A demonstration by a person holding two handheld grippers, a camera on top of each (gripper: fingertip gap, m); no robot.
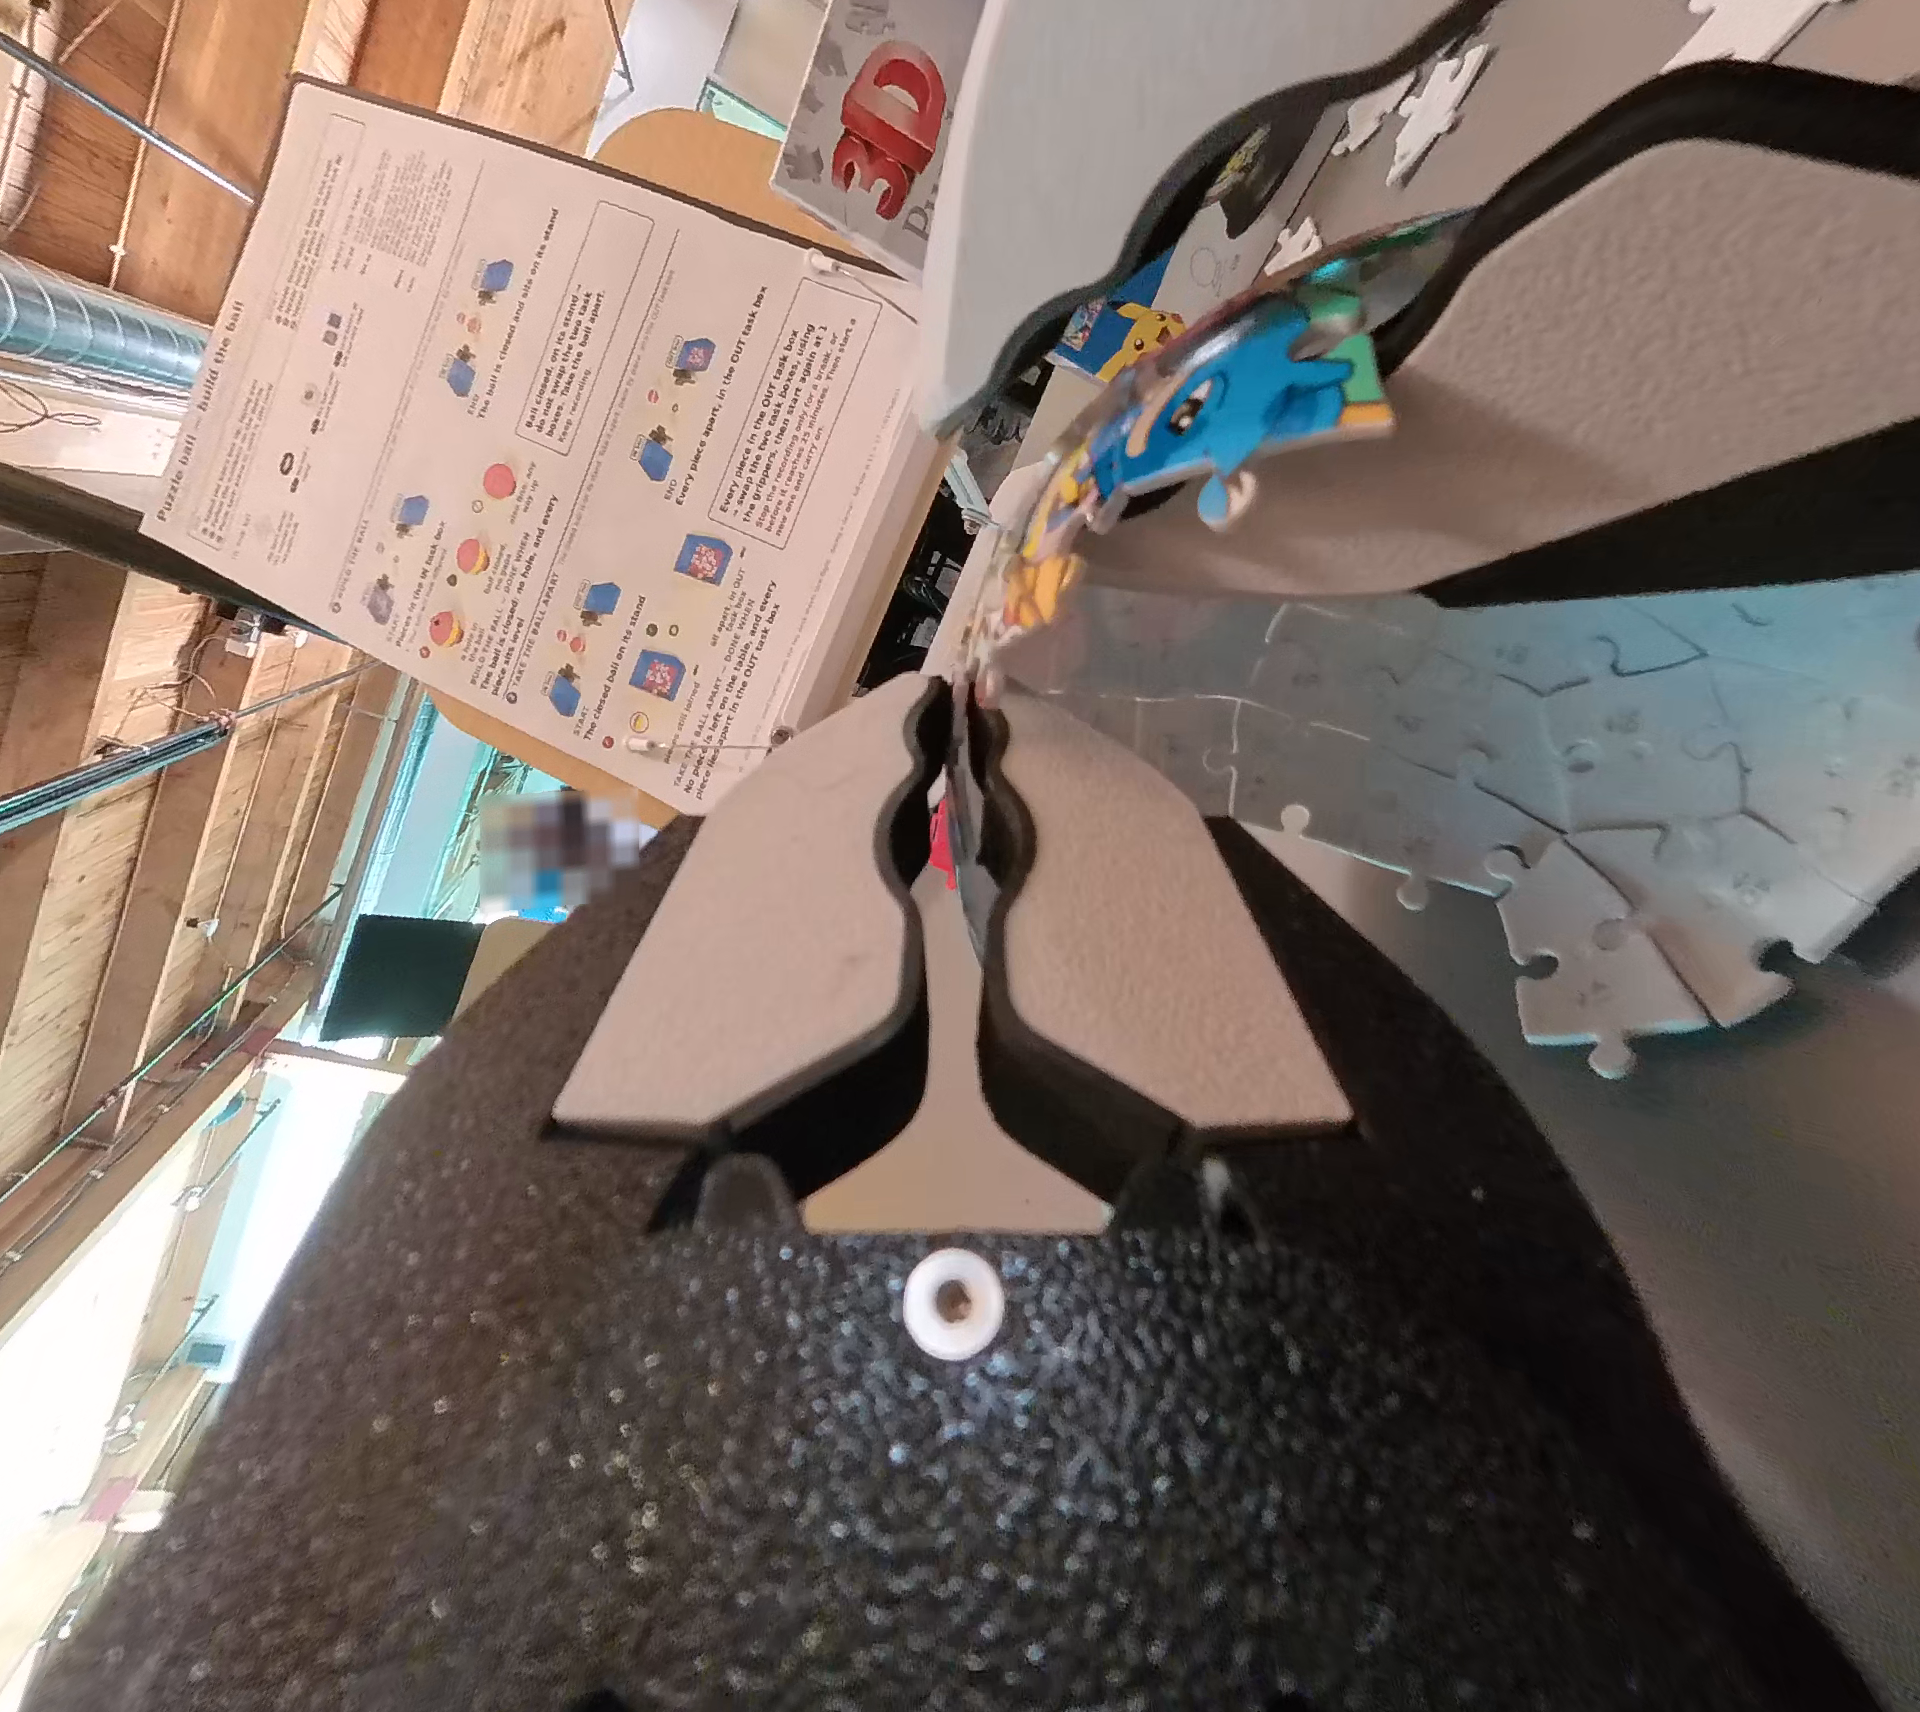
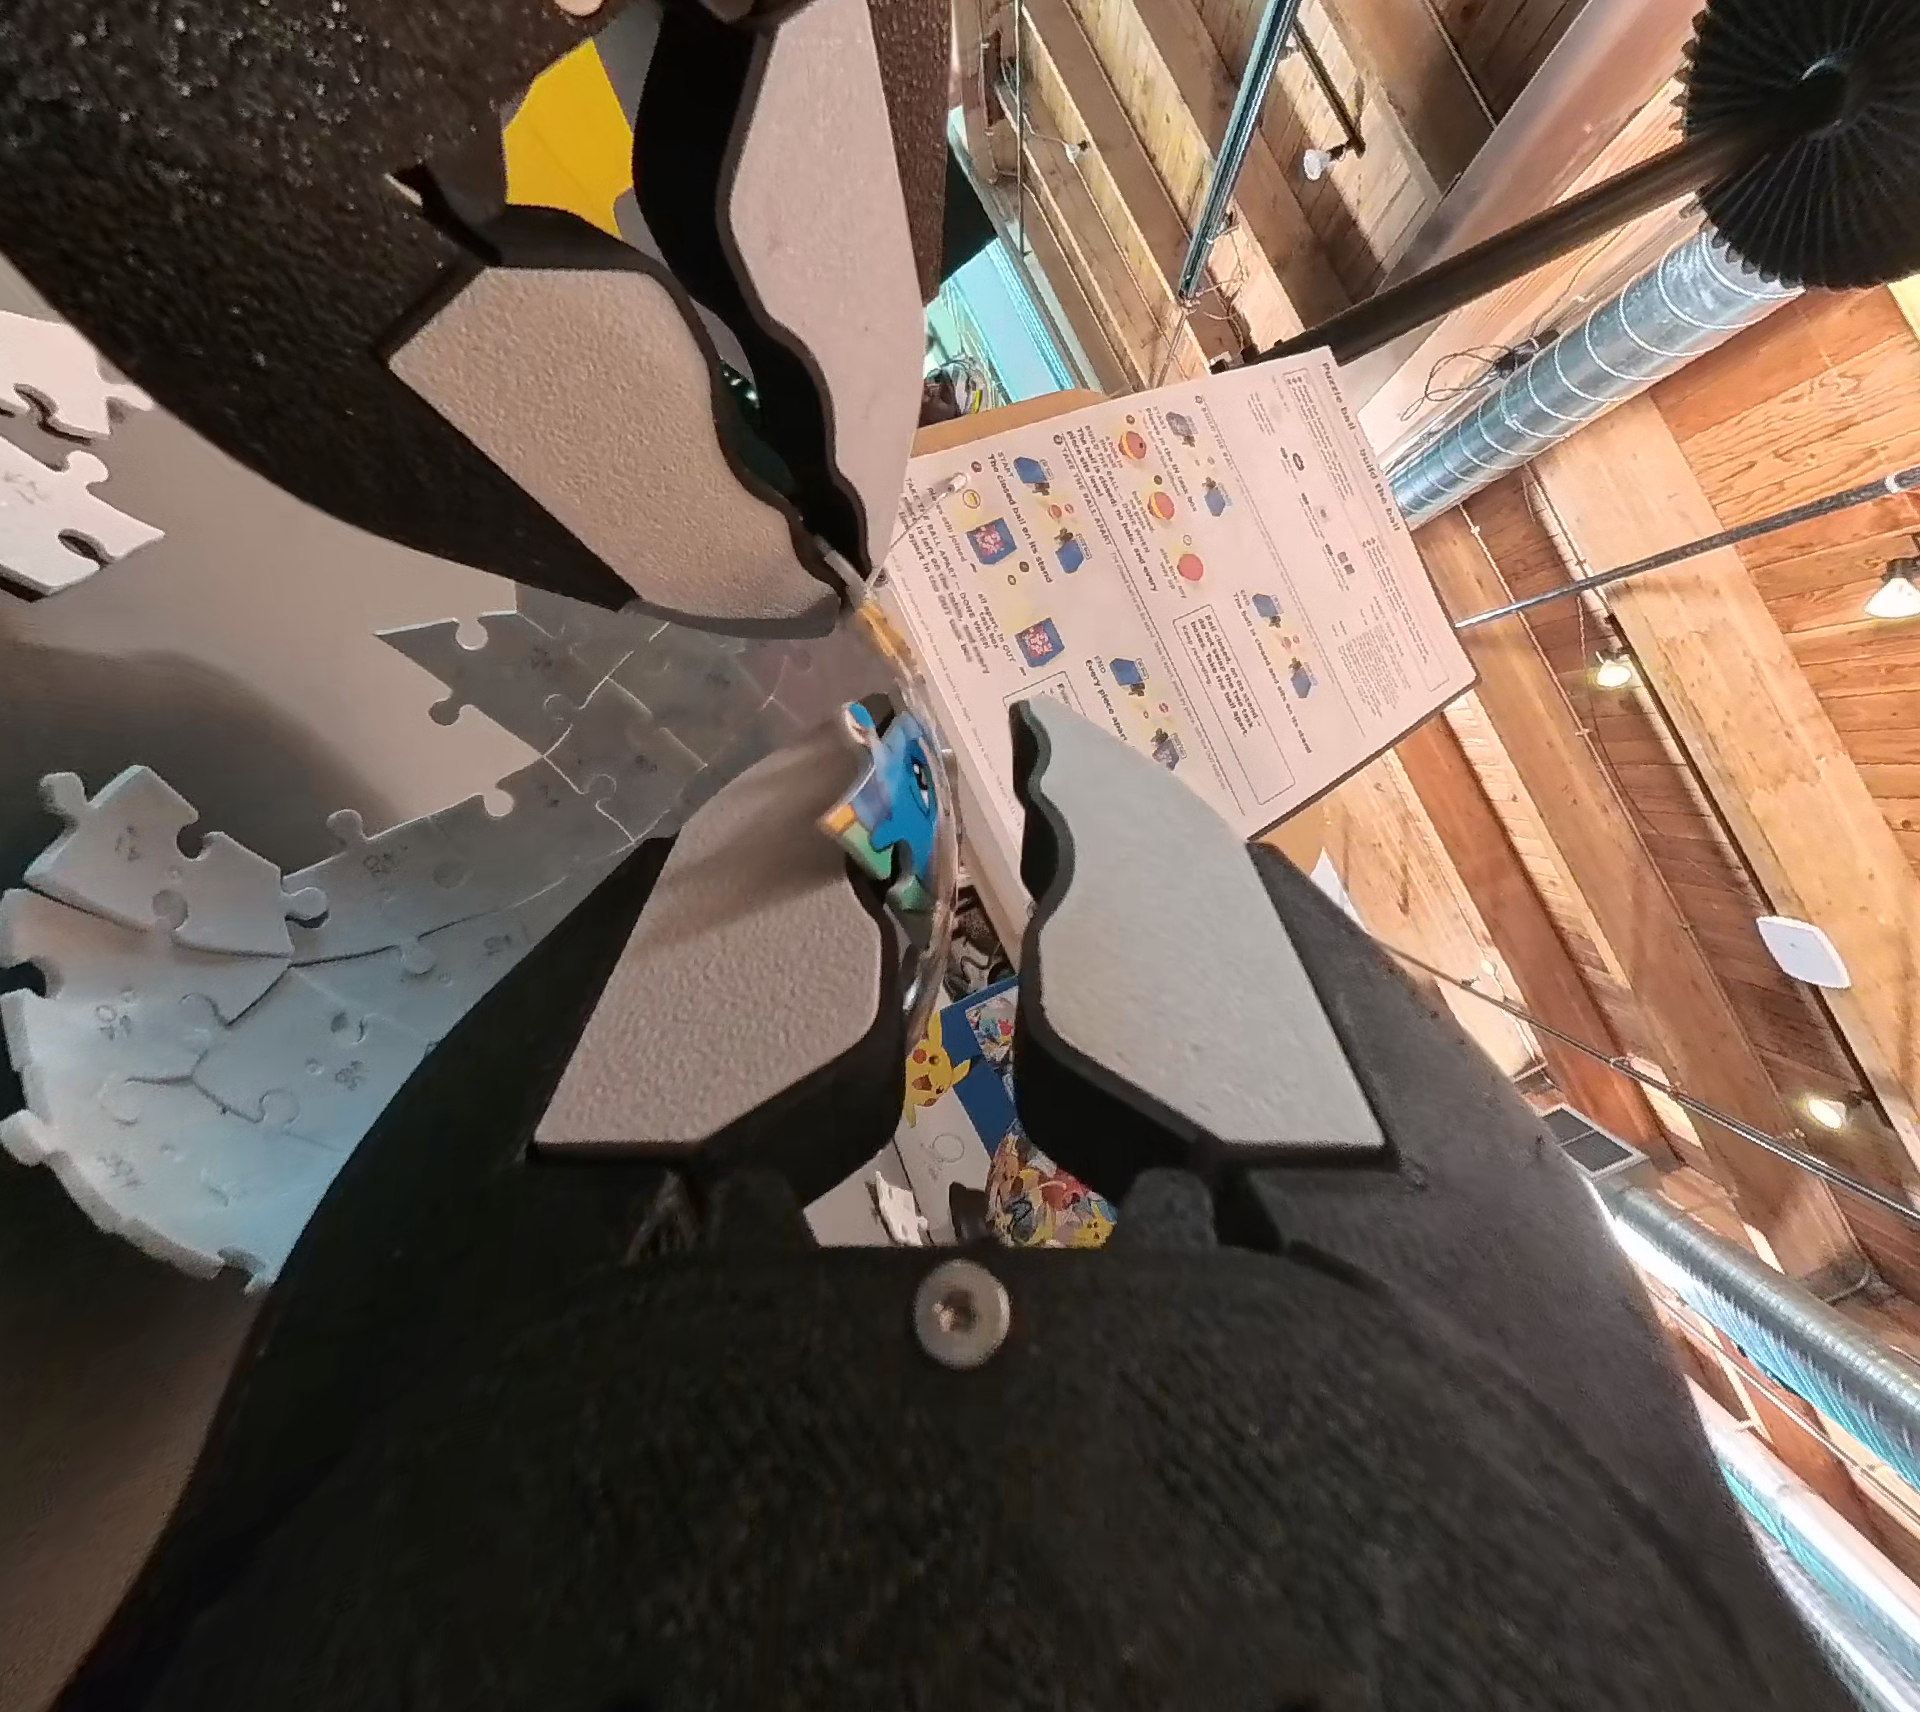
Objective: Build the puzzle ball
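Curving between the two grippers, the half-built ball (image 1: 1403, 706) shows as a bowl-shaped shell of joined pieces, its pale grey inner face toward both cameras and its printed outer face visible only along the rim. The left gripper (image 1: 961, 696) has its fingers pressed nearly together on that rim, pinching the edge at their very tips. The right gripper (image 2: 951, 758) stands with a clear gap between its fingers; a blue piece (image 2: 894, 789) on the rim sits in that gap against the inner finger, while the outer finger stands apart from it, so it grips nothing. In the right wrist view the left gripper comes in from above, its tips meeting the shell just beyond the right gripper's own. In the left wrist view the right gripper looms large at the upper right, with the blue piece against its lower finger. Loose white pieces (image 1: 1423, 114) lie farther off beyond the right gripper. Past the fingertips of both stands a sheet (image 1: 540, 457) on a board, and beside it a puzzle box (image 1: 883, 135). Wooden ceiling planks (image 2: 1662, 727) and a silver duct (image 2: 1590, 384) fill the rest.
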